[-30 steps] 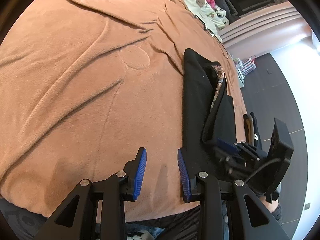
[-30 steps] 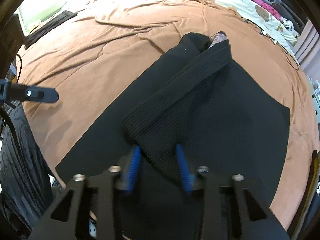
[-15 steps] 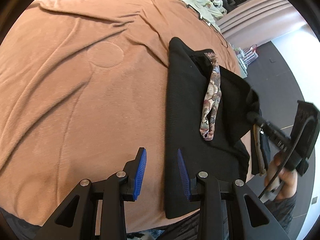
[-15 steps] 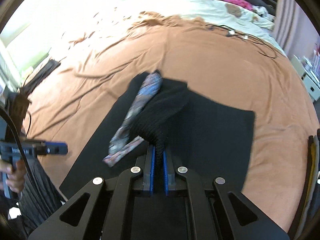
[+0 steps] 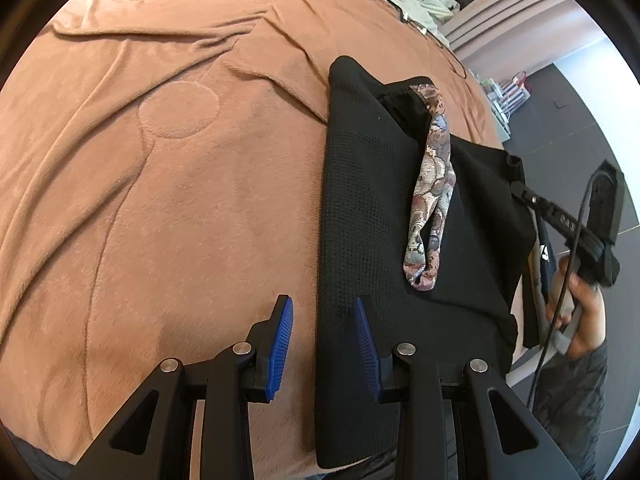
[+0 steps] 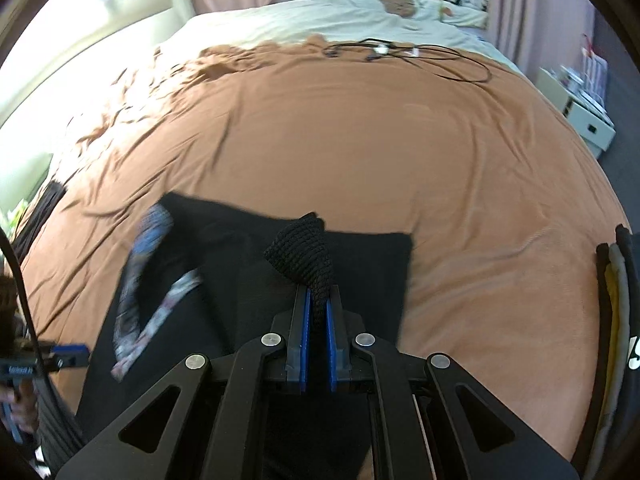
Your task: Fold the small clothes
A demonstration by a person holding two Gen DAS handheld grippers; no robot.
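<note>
1. The black garment lies on the brown blanket of the bed, filling the centre-right of the left wrist view and the lower centre of the right wrist view, with a patterned lining strip exposed across its top.
2. The right gripper is pressed together on a bunched corner of the black knit fabric, which stands up between its blue pads in the lower centre of its view; that view is blurred at the left.
3. The left gripper is spread and carries nothing; its fingers sit at the bottom centre of its view, straddling the garment's near left edge.
4. Judged from how things lie, folding is at an early-to-middle stage: one side looks turned over the body, yet the shape is uneven and the lining shows.
5. Left to do, likely: lay the pinched corner down, bring the remaining parts in, flatten.
6. A stack of fabric rests at the right edge of the right wrist view, possibly finished pieces; I cannot tell.
</note>
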